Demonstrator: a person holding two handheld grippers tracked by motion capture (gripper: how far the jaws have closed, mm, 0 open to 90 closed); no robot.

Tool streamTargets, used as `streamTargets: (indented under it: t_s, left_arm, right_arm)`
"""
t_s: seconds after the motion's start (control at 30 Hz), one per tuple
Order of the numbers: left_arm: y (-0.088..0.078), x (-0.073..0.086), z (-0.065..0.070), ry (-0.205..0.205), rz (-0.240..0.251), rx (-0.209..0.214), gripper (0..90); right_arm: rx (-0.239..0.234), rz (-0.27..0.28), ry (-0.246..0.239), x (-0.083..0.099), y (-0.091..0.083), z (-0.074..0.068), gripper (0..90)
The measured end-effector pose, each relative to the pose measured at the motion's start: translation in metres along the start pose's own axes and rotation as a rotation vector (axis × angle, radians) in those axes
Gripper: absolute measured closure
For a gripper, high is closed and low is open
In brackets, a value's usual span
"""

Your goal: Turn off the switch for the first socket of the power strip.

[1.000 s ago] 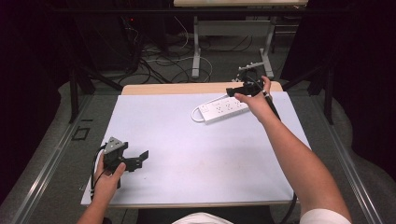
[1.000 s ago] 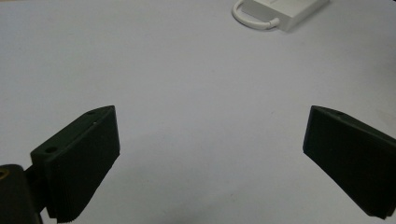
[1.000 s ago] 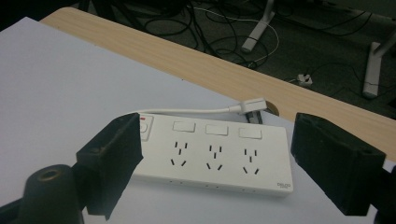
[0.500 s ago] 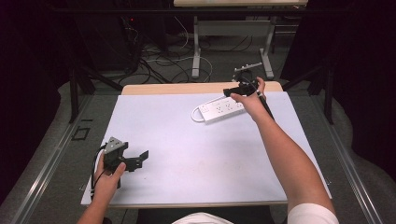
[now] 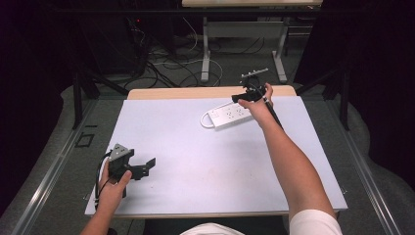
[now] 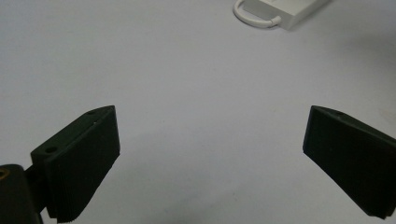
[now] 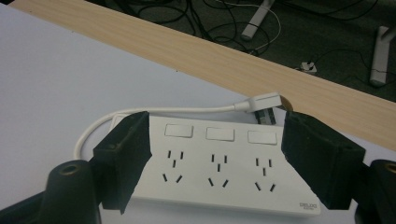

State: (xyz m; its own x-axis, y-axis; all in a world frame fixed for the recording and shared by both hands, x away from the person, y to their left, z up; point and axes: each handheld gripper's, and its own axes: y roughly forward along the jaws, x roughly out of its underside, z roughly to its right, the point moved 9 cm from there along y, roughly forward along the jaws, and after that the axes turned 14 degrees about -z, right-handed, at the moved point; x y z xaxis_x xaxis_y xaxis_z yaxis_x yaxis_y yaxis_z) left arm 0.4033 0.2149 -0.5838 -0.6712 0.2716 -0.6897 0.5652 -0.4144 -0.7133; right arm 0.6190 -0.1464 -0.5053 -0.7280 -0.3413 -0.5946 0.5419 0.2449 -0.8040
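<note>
right gripper [image 7: 217, 158]: we see its jaws straddling the power strip [image 7: 219, 163], just been closing (pads not pressing yet)
left gripper [image 6: 210, 154]: spread wide over bare table [image 5: 195, 161]

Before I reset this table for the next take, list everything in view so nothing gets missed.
power strip: one, white, far right part of the table, between the right gripper's open jaws
cord: one, white, looped behind the strip, plug at the wooden edge
table: one, pale grey top, wooden far edge
floor cables: several, dark and white, beyond the table
left gripper: one, black, near left, open
right gripper: one, black, jaws just been closing around the strip
</note>
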Motion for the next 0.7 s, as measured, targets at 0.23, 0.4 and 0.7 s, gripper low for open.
streamTargets:
  t_s: [0.23, 0.4, 0.7]
  left_arm:
    - [0.0, 0.0, 0.0, 0.002, 0.0, -0.001, 3.8]
    - [-0.001, 0.0, 0.0, 0.005, 0.0, -0.002, 3.8]
    - [-0.001, 0.0, -0.001, 0.005, 0.003, -0.001, 3.8]
  right_arm:
    - [-0.006, 0.003, -0.022, -0.001, 0.008, -0.004, 28.3]
    - [-0.017, -0.012, -0.047, 0.001, 0.016, -0.009, 31.5]
    - [-0.017, -0.03, -0.046, 0.003, 0.028, -0.012, 34.9]
